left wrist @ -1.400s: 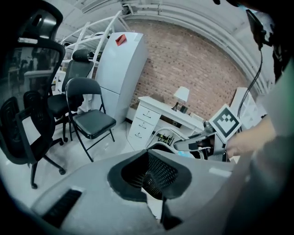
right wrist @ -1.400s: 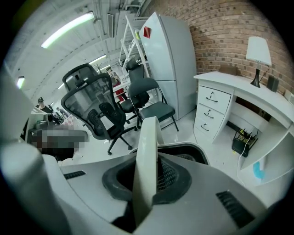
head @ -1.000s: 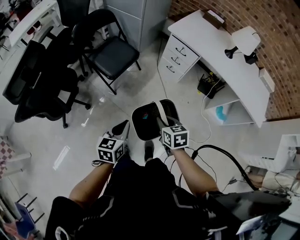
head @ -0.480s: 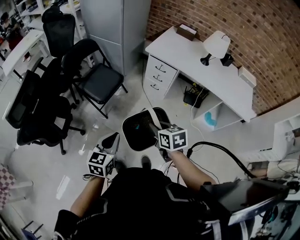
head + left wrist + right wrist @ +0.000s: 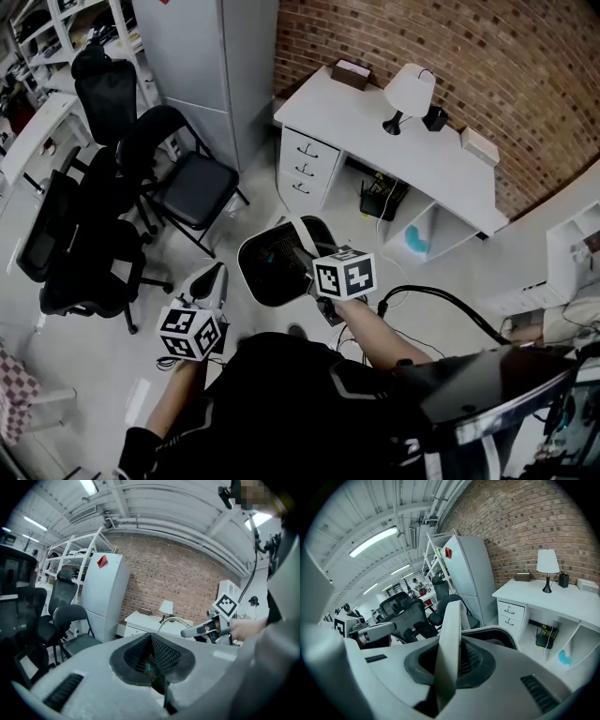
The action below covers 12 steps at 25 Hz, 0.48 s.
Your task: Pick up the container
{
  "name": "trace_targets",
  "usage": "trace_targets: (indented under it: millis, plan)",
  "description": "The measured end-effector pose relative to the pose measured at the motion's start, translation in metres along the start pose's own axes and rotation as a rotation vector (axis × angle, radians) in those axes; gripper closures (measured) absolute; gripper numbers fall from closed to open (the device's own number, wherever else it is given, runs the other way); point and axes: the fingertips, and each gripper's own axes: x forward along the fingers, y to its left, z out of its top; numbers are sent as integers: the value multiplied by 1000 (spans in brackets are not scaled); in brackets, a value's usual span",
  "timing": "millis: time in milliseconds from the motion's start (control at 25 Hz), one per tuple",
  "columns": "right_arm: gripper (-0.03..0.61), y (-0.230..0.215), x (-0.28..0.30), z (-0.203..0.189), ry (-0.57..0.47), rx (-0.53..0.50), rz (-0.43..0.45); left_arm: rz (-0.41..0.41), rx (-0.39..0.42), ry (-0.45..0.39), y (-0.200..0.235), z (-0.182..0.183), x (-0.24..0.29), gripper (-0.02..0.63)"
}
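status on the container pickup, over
Right gripper shut on white handle. Left gripper shut, empty, alongside. Black container hanging from handle. Nothing blocking.

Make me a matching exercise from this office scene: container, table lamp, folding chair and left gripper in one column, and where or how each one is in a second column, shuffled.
Things
1. container
2. table lamp
3. folding chair
4. left gripper

Places or states
A. stands on the white desk
B. stands beside the grey cabinet
C. gripped by its white handle in the fingers of the right gripper
D. holds nothing, off to the container's left in the head view

Pairs: 1-C, 2-A, 3-B, 4-D
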Motion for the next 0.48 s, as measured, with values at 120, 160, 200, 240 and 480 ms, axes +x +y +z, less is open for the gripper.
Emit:
trace_targets:
  millis: [120, 160, 200, 240, 480]
  plan:
    - [541, 0, -2, 3, -11, 8, 0, -1, 10, -11, -5, 14, 0, 603]
    - [541, 1, -2, 3, -12, 9, 0, 14, 9, -17, -4, 18, -1, 603]
    - [541, 1, -3, 3, -11, 10, 1, 25, 1, -27, -2, 22, -1, 603]
    - [541, 1, -3, 3, -9, 9, 1, 32, -8, -36, 0, 26, -1, 602]
    - [541, 5, 3, 1, 3, 0, 13, 38, 2, -35, 2, 26, -2, 602]
